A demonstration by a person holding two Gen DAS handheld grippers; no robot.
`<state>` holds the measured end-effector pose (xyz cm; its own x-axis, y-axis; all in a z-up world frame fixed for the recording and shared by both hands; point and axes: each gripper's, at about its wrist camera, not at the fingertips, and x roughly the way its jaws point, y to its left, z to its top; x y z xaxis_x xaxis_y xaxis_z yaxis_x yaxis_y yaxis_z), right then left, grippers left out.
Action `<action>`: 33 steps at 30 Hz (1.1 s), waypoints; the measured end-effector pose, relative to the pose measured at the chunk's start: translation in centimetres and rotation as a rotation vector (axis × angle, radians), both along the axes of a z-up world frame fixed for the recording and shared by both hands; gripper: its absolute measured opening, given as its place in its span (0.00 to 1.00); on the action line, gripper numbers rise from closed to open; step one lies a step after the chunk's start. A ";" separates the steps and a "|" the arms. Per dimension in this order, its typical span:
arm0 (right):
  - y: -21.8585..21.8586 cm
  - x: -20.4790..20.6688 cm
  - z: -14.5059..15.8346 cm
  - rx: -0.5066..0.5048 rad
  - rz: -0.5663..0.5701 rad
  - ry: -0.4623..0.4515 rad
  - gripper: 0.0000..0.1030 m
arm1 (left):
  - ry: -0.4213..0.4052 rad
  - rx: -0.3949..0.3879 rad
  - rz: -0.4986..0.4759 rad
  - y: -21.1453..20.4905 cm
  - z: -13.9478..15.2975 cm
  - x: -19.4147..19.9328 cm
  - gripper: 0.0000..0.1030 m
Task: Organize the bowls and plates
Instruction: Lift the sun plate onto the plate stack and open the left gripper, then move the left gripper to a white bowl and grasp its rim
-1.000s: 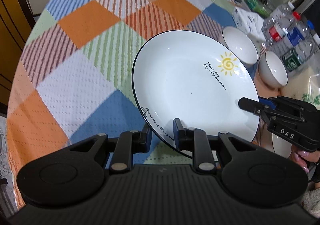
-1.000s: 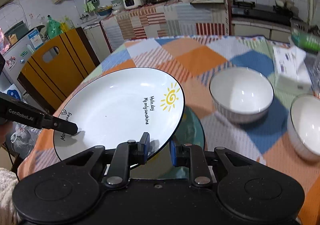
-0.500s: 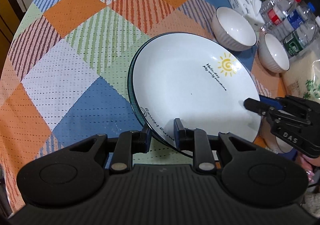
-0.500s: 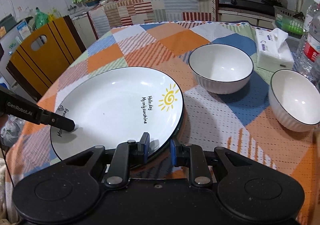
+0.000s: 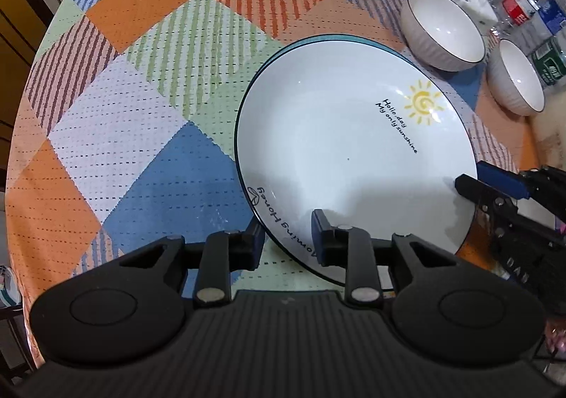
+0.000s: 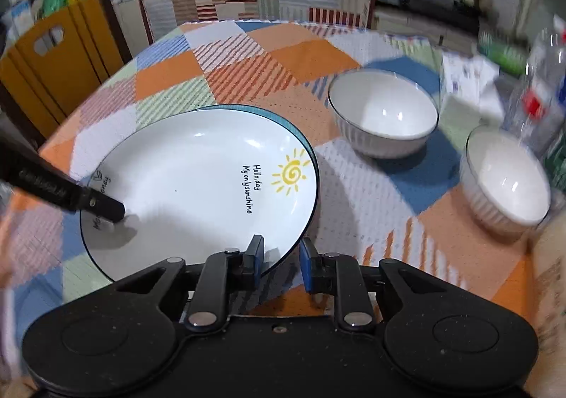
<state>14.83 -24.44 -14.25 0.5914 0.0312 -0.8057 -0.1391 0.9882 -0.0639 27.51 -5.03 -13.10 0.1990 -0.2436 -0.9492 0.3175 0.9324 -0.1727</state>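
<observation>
White plate (image 5: 353,157) now lower, onto teal plate (image 6: 283,122).

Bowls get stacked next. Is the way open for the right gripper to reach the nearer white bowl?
Probably yes. The right gripper, jaws apart around the sun plate's rim, has only bare tablecloth between it and the nearer bowl.

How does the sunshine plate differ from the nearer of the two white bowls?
The sunshine plate is wide and shallow; the nearer bowl is narrower and deep. The plate carries a yellow sun and black lettering; the bowl's inside is plain. The plate sits between both tools' fingers on a teal-rimmed plate; the bowl stands alone on the tablecloth. Both are white with a dark rim.
</observation>
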 end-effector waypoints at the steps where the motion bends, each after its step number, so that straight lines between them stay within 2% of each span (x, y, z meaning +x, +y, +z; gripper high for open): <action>1: 0.2 0.0 -0.1 -0.016 -0.006 -0.003 0.25 | -0.001 0.007 0.006 0.0 0.0 0.1 0.25; 9: 0.3 0.3 -0.8 -0.006 -0.034 -0.033 0.25 | -0.047 0.042 0.039 -0.3 -0.4 -0.4 0.25; 13: 0.1 -1.1 0.4 0.051 -0.045 -0.047 0.25 | -0.077 0.034 0.032 -0.3 0.5 -2.1 0.25; 15: 0.0 -1.8 1.2 0.046 -0.049 -0.050 0.25 | -0.083 0.011 0.026 -0.2 1.1 -3.1 0.24; 20: -0.5 -4.0 4.1 0.048 -0.044 -0.084 0.40 | -0.091 -0.020 0.010 -0.1 3.0 -5.6 0.24; 27: -2.2 -8.5 7.9 0.030 0.000 -0.151 0.54 | -0.138 -0.043 -0.056 -1.4 6.9 -9.1 0.25; 30: -3.5 -10.6 8.6 0.023 0.010 -0.163 0.57 | -0.146 -0.059 -0.091 -2.3 8.2 -10.8 0.26; 33: -5.0 -12.6 9.0 0.003 0.025 -0.173 0.66 | -0.144 -0.065 -0.123 -3.3 8.8 -12.2 0.27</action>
